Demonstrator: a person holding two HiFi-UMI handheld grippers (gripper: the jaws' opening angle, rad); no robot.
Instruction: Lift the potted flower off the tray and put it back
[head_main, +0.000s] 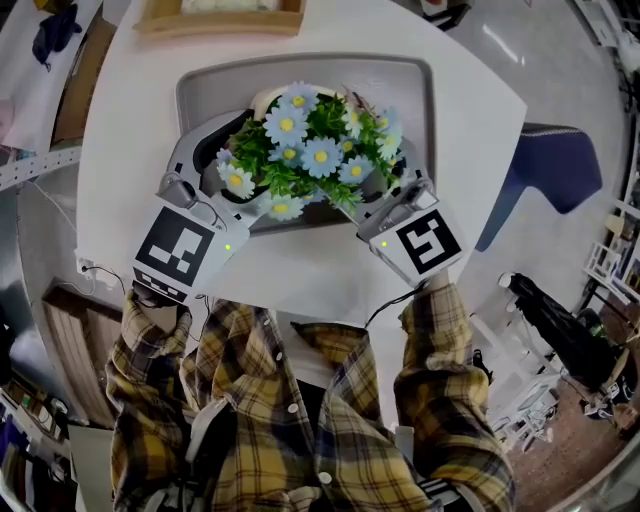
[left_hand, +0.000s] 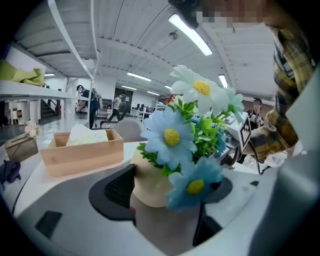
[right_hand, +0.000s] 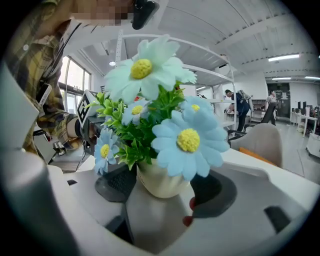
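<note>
As the potted flower (head_main: 300, 150) is clamped at its pot by the left hand-held gripper (head_main: 225, 150) and the right hand-held gripper (head_main: 400, 178) at the far tray (head_main: 200, 90), equal pressure and level, matched motion are needed.

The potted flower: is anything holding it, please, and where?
The left gripper and right gripper clasp the cream round pot of blue daisies by its sides.

We log the potted flower (head_main: 300, 150) over the tray (head_main: 205, 85), left gripper (head_main: 230, 178) at its left, right gripper (head_main: 388, 195) at its right, box (head_main: 220, 22) behind the tray.
</note>
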